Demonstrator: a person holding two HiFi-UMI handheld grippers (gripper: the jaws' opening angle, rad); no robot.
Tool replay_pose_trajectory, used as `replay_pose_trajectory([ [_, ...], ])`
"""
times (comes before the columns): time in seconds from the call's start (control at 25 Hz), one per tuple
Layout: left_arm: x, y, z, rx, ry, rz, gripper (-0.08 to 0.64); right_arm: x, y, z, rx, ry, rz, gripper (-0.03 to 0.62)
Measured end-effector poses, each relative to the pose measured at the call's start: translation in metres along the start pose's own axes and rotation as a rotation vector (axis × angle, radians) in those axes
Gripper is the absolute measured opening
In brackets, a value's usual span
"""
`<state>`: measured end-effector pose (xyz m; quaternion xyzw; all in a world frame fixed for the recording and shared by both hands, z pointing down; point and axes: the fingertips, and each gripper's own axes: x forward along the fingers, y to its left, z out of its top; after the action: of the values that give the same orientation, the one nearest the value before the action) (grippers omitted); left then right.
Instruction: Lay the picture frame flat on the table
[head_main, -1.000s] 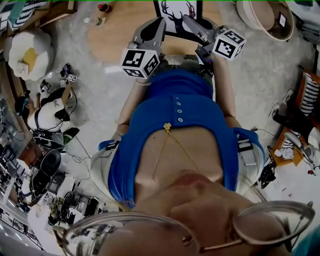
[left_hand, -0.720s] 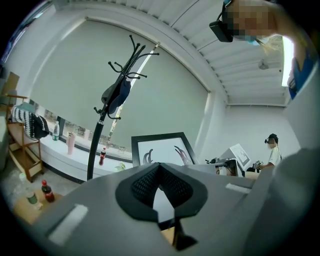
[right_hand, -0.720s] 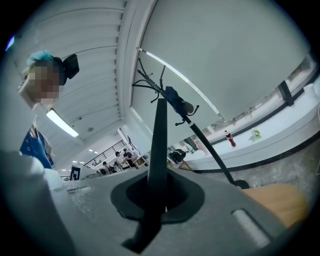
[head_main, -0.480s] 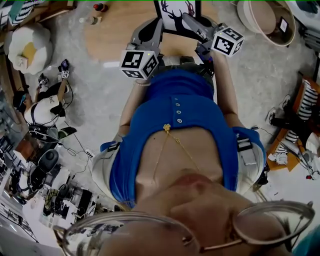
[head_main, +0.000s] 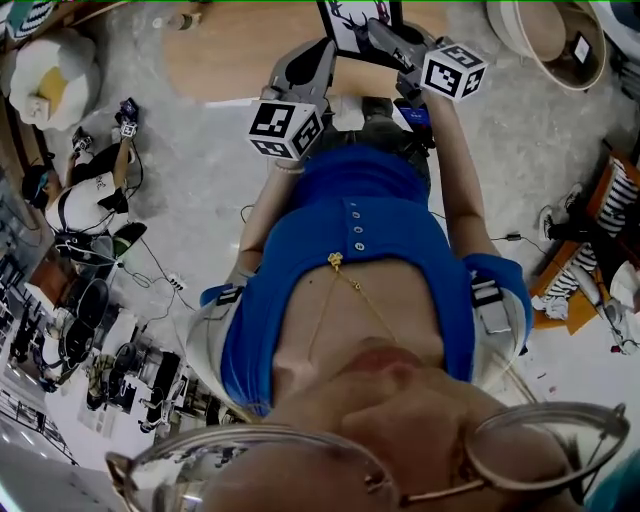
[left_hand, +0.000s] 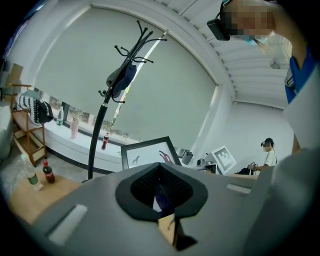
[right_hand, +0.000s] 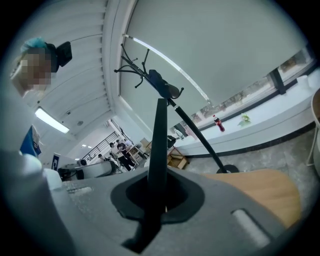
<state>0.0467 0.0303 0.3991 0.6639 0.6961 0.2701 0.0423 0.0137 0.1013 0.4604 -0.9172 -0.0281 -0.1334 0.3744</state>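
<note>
You are clamping the black-rimmed picture frame (head_main: 356, 20) in both left gripper (left_hand: 161, 192) and right gripper (right_hand: 157, 196). Far right, the pale round basket (head_main: 515, 45) is holding a small dark tag (head_main: 581, 48).

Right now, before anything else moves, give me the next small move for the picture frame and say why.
Probably tip the picture frame over towards the wooden table, without letting go. The right hand-held gripper is shut on its dark edge, which stands upright in that view, so the frame is not flat yet.
</note>
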Motion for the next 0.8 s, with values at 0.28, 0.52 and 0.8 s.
replay_pose_trajectory([
  [0.28,-0.005,0.012,-0.024,-0.047,0.048,0.017,-0.003,0.026,-0.029,-0.036,0.013,0.075,-0.040,0.011],
  [0.52,-0.008,0.012,-0.044,-0.074,0.084,0.013,-0.003,0.039,-0.062,-0.069,0.094,0.115,-0.108,0.011],
  [0.8,-0.009,0.021,-0.064,-0.109,0.121,0.014,-0.003,0.050,-0.107,-0.116,0.171,0.176,-0.202,0.011],
])
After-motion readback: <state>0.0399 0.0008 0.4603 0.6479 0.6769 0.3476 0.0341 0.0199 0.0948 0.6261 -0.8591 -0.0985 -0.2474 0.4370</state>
